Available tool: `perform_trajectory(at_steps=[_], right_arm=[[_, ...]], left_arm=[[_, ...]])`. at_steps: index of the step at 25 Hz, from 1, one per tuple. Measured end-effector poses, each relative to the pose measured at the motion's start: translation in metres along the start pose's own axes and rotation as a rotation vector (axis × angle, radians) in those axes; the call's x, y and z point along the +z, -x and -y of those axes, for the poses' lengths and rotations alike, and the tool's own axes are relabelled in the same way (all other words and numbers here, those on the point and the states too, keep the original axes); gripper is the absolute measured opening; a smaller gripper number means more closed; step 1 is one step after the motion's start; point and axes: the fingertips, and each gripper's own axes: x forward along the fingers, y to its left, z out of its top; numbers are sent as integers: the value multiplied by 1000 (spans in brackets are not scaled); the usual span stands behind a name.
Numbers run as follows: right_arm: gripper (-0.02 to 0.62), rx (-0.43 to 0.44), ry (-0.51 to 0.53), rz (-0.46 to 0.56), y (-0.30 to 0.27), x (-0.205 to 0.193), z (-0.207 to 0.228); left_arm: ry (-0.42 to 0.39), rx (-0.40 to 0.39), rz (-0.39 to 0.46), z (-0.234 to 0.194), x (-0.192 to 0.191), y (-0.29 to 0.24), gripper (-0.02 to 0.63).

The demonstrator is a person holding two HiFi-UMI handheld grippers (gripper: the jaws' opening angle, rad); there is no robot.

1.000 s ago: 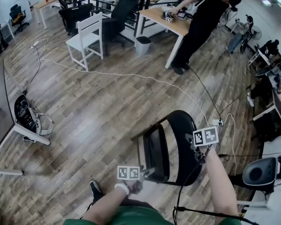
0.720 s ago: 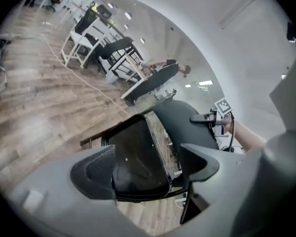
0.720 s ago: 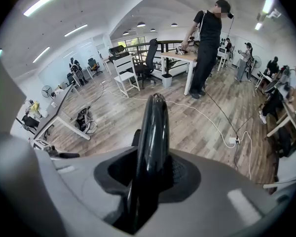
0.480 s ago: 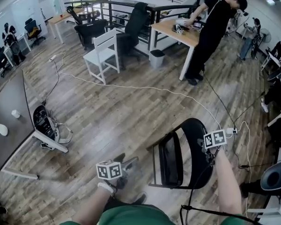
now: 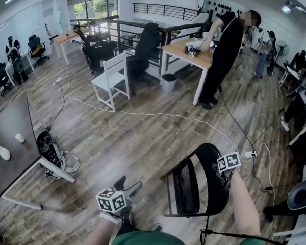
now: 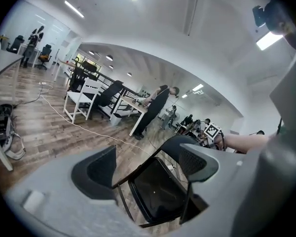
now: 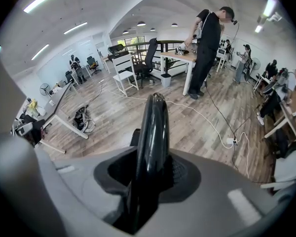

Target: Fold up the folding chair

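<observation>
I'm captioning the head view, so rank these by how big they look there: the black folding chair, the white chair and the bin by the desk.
1. folding chair: looks largest, though being nearest the camera inflates it.
2. white chair.
3. bin: clearly the smallest.

You're wearing a green top with your forearms bare. The left gripper and right gripper are both chunky pale grey plastic with dark, dimpled pads. Each one has a white cube with black square markers, the left cube and the right cube. There's a thin black cable by your right arm.
</observation>
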Motion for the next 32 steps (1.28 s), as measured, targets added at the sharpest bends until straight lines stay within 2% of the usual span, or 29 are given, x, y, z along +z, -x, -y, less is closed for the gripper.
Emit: perform_trajectory(at_steps=[5, 11, 23, 32], right_arm=[[124, -17, 6, -6, 5, 5, -26], [126, -53, 22, -5, 8, 6, -44], [126, -79, 40, -15, 5, 6, -65], [127, -88, 43, -17, 4, 5, -63]], left_arm=[[-10, -23, 33, -14, 36, 12, 395], [2, -68, 26, -38, 55, 15, 383], [5, -99, 23, -77, 77, 15, 369], [23, -107, -2, -89, 69, 20, 362]])
